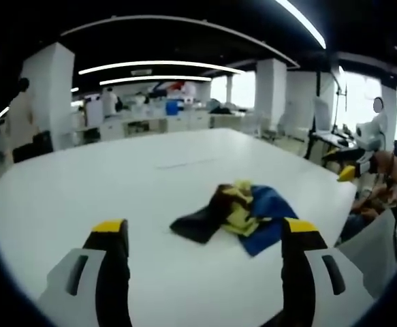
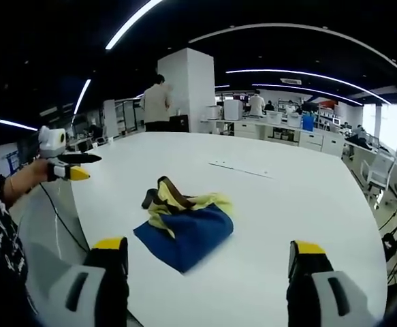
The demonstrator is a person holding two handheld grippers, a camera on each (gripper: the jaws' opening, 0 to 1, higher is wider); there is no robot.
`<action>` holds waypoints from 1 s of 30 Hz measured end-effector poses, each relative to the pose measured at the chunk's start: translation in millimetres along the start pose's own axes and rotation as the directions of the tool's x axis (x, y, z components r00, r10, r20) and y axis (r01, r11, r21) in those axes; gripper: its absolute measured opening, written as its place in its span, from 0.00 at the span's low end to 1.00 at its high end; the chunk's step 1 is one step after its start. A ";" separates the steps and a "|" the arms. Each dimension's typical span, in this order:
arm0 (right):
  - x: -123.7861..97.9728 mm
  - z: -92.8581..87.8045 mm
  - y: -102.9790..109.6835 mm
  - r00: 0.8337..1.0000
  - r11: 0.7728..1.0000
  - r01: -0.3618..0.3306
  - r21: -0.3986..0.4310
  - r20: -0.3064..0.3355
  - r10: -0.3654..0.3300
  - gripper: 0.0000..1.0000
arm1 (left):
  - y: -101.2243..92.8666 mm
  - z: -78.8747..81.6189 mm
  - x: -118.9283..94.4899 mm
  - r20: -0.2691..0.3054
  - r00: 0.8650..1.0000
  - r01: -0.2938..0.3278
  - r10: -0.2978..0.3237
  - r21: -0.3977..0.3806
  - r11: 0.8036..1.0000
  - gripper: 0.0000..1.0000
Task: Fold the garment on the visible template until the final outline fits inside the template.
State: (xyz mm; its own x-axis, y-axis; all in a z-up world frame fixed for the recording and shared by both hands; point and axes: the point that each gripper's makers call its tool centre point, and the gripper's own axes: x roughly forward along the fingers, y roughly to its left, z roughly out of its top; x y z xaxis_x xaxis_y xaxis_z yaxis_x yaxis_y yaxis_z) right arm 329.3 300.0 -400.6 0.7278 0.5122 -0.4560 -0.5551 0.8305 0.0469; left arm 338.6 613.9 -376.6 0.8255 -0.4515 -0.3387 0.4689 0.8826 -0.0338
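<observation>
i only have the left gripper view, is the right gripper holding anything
Observer: No. In the right gripper view the right gripper is open, with nothing between its jaws.
Operator: which side of the garment faces it
Observer: The blue part. The garment lies bunched, yellow on top, with a dark bit on the far side.
Operator: where's my left gripper from there
Observer: The left gripper is held in the air near the edge of the table, well apart from the garment.
</observation>
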 end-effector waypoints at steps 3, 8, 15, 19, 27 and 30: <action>3.6 -0.4 5.4 1.000 1.000 -0.015 -0.014 -0.007 0.014 0.96 | -2.4 1.0 6.1 0.005 1.000 0.026 -0.026 0.007 1.000 0.85; 10.2 5.3 8.2 0.999 0.999 -0.041 -0.025 0.008 0.041 0.87 | -5.2 0.7 17.7 -0.012 0.997 0.076 -0.076 0.040 0.996 0.80; 22.2 18.4 15.1 0.996 0.996 -0.081 -0.047 0.021 0.082 0.75 | -9.1 4.0 33.2 -0.006 0.989 0.148 -0.148 0.065 0.987 0.71; 30.0 26.6 18.5 0.994 0.993 -0.103 -0.054 0.030 0.105 0.69 | -8.6 2.3 43.1 -0.012 0.985 0.173 -0.173 0.066 0.983 0.65; 50.2 29.5 26.3 0.989 0.987 -0.148 -0.059 0.005 0.148 0.59 | -2.6 -0.5 64.2 -0.019 0.975 0.223 -0.223 0.045 0.974 0.57; 60.3 28.6 24.4 0.987 0.984 -0.157 -0.080 -0.004 0.158 0.56 | -0.3 -2.4 71.5 -0.028 0.971 0.240 -0.239 0.053 0.969 0.54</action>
State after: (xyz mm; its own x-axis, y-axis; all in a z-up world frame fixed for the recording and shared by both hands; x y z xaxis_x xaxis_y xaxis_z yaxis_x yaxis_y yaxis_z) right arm 371.2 357.4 -401.6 0.6295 0.6358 -0.4467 -0.6930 0.7194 0.0473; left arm 396.7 581.7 -403.1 0.6804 -0.6455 -0.3470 0.6693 0.7402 -0.0645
